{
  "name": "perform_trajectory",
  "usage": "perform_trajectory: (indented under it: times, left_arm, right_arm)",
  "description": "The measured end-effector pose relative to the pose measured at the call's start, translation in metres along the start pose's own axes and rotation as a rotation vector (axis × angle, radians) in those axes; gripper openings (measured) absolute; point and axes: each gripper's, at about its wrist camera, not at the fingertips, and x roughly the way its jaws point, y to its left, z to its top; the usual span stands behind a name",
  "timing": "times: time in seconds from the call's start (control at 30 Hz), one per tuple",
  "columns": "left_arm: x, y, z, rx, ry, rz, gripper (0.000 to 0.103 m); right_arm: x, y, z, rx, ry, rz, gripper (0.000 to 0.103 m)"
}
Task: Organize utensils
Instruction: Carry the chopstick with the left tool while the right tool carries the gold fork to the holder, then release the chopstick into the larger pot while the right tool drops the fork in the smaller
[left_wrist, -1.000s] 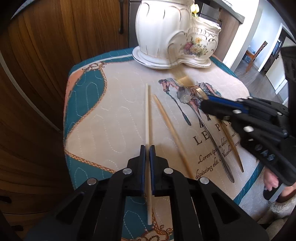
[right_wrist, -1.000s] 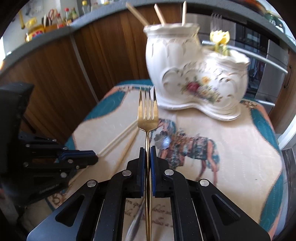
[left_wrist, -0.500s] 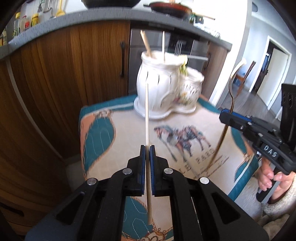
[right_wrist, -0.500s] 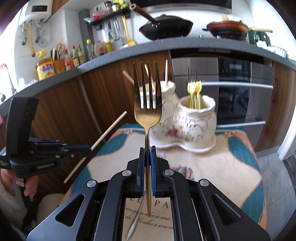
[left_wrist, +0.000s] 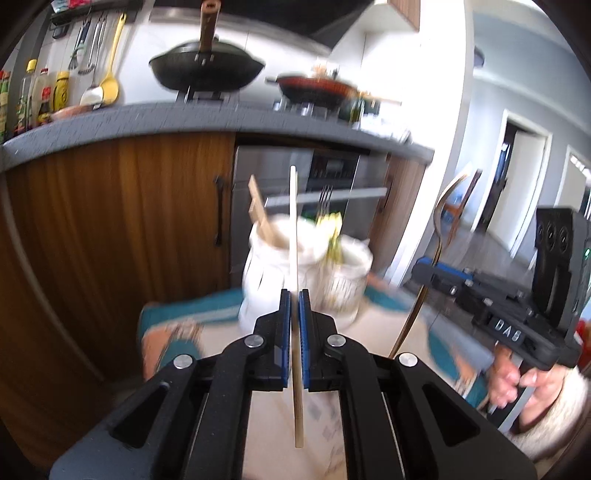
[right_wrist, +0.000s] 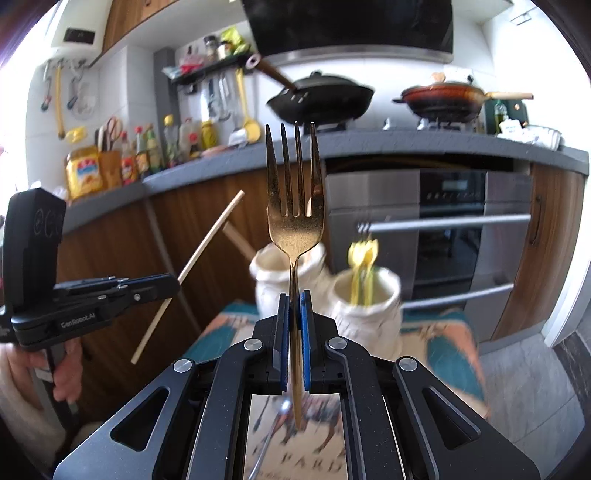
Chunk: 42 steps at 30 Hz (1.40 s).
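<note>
Now, step: carrying two utensils to the holder (right_wrist: 325, 295); keeping each upright over its pot before lowering would be wise.
Left gripper (left_wrist: 294, 295): clamping a chopstick (left_wrist: 293, 229), tip rising in front of the taller pot.
Right gripper (right_wrist: 294, 299): pinching a gold fork (right_wrist: 294, 206) by its handle, tines up, above the mat (right_wrist: 450, 354).
Left behind: one silver utensil (right_wrist: 269, 439) lying on the mat.

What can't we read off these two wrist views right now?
- Table mat, left wrist: motion blur smears its print.
- Holder interior, both views: rims and blur hide what sits inside.
- Silver utensil, right wrist: the gripper body covers most of it.
- Fork, left wrist: edge-on, tines unreadable.
</note>
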Motion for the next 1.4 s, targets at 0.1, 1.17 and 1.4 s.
perform_trajectory:
  times: [0.1, 1.17, 1.4]
  left_arm:
    - [0.010, 0.001, 0.020, -0.028, -0.077, -0.028, 0.004]
    - [0.121, -0.023, 0.040, 0.119, -0.237, 0.059, 0.004]
    - [0.118, -0.024, 0.040, 0.131, -0.230, 0.046, 0.007]
  right_arm:
    - [0.002, -0.009, 0.020, 0.006, -0.045, -0.021, 0.007]
    - [0.094, -0.075, 0.049, 0.108, -0.052, -0.108, 0.007]
    - [0.098, -0.076, 0.041, 0.121, -0.014, -0.111, 0.007]
